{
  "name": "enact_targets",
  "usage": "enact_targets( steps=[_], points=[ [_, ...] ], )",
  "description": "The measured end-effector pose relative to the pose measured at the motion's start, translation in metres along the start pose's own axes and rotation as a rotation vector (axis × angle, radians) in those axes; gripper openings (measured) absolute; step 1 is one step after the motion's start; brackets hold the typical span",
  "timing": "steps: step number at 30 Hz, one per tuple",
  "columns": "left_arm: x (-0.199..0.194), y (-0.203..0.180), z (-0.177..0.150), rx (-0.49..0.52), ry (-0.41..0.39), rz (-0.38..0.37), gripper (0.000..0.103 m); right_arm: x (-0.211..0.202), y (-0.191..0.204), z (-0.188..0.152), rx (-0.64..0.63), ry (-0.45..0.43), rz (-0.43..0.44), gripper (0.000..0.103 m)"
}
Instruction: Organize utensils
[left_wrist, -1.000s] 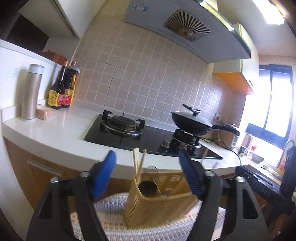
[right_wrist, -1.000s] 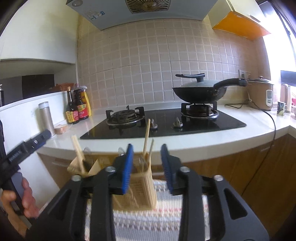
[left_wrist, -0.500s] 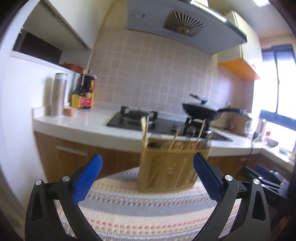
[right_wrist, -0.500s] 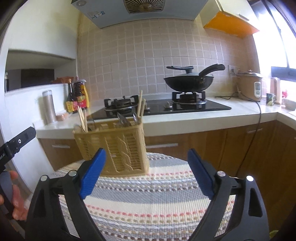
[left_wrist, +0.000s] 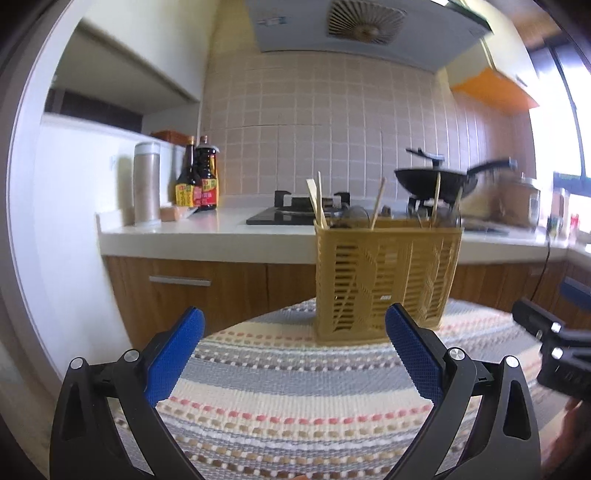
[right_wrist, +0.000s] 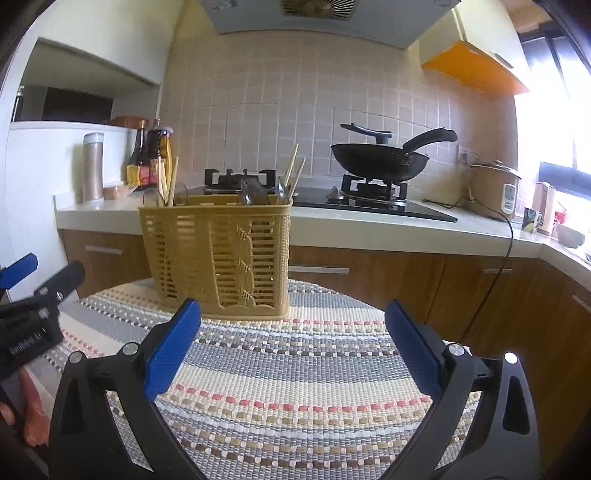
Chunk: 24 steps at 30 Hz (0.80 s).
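Observation:
A tan slotted utensil basket (left_wrist: 388, 280) (right_wrist: 218, 254) stands upright at the far edge of a striped woven mat (left_wrist: 295, 387) (right_wrist: 295, 387). Wooden chopsticks (left_wrist: 317, 203) (right_wrist: 293, 170) and dark spoon heads (right_wrist: 255, 192) stick out of its top. My left gripper (left_wrist: 294, 314) is open just above the mat, short of the basket, with nothing between its fingers. My right gripper (right_wrist: 293, 307) hovers over the mat in front of the basket; its jaws are opening and nothing is between them. Each gripper shows at the edge of the other's view: the right one (left_wrist: 546, 332), the left one (right_wrist: 37, 295).
Behind the mat runs a white counter (right_wrist: 369, 229) with a black gas hob, a wok (right_wrist: 380, 158), sauce bottles (right_wrist: 147, 162), a steel flask (right_wrist: 92, 166) and a rice cooker (right_wrist: 495, 188) with a hanging cord. Wooden cabinets lie below. A person's hand (right_wrist: 33, 417) shows at lower left.
Both grippers sank and drew back from the basket, which now looks farther off on the mat. The right jaws went from narrow to wide; the left jaws widened too.

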<state>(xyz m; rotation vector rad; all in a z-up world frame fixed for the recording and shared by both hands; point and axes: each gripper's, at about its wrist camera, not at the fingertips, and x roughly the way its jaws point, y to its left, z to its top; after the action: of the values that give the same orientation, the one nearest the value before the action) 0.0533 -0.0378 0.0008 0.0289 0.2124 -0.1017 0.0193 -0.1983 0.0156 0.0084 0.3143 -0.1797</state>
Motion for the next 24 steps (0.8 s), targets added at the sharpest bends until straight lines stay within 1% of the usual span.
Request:
enact_targets(
  steps=[7,8,11,19,24],
  points=[
    [-0.002,-0.009,0.000,0.037,-0.004,-0.012,0.095,0.015,-0.020,-0.001,0.083,0.069,0.017,0.095],
    [-0.001,-0.010,0.000,0.045,-0.002,-0.015,0.095,0.019,-0.022,-0.002,0.095,0.091,0.018,0.095],
    [0.001,-0.011,-0.001,0.045,0.011,-0.019,0.095,0.023,-0.027,-0.003,0.113,0.114,0.023,0.095],
    [0.003,-0.007,-0.001,0.028,0.017,-0.019,0.095,0.015,-0.015,-0.004,0.052,0.076,0.015,0.095],
    [0.003,-0.009,-0.002,0.041,0.019,-0.020,0.095,0.016,-0.014,-0.004,0.050,0.077,0.009,0.095]
  ],
)
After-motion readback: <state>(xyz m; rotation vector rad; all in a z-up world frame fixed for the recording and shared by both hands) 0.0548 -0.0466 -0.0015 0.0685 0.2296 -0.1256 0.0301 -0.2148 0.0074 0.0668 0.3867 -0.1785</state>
